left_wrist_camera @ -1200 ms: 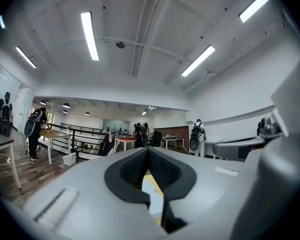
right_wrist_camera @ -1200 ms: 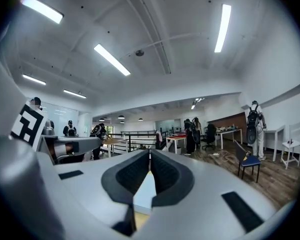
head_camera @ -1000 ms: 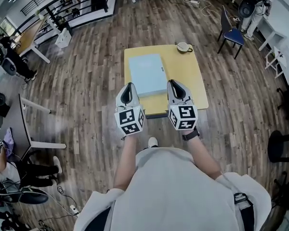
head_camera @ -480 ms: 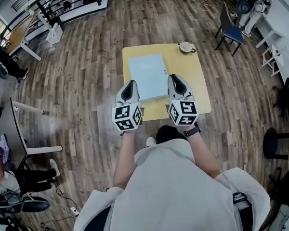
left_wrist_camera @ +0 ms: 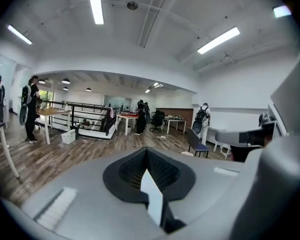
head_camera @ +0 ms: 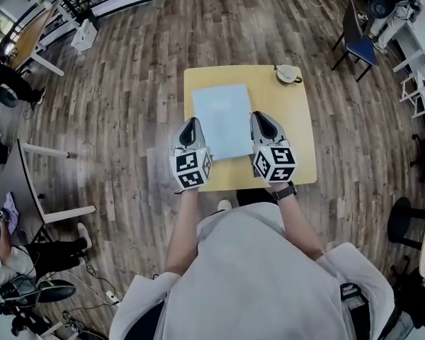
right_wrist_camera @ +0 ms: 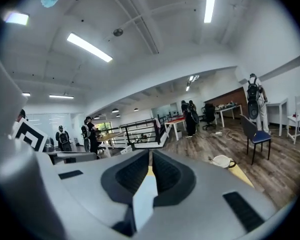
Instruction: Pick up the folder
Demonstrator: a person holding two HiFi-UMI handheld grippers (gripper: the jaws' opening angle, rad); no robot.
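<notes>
Yellow table bears the folder, not yet lifted; left gripper and right gripper, jaws clenched and empty, have advanced to flank it.

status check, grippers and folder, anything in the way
Left gripper shut, empty; right gripper shut, empty. Folder flat on the yellow table, between the two grippers, not gripped. White cup at the far right corner, clear of the folder.

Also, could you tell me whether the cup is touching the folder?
Apart. The head view shows the cup at the far right corner of the table, with bare yellow tabletop between it and the folder.
</notes>
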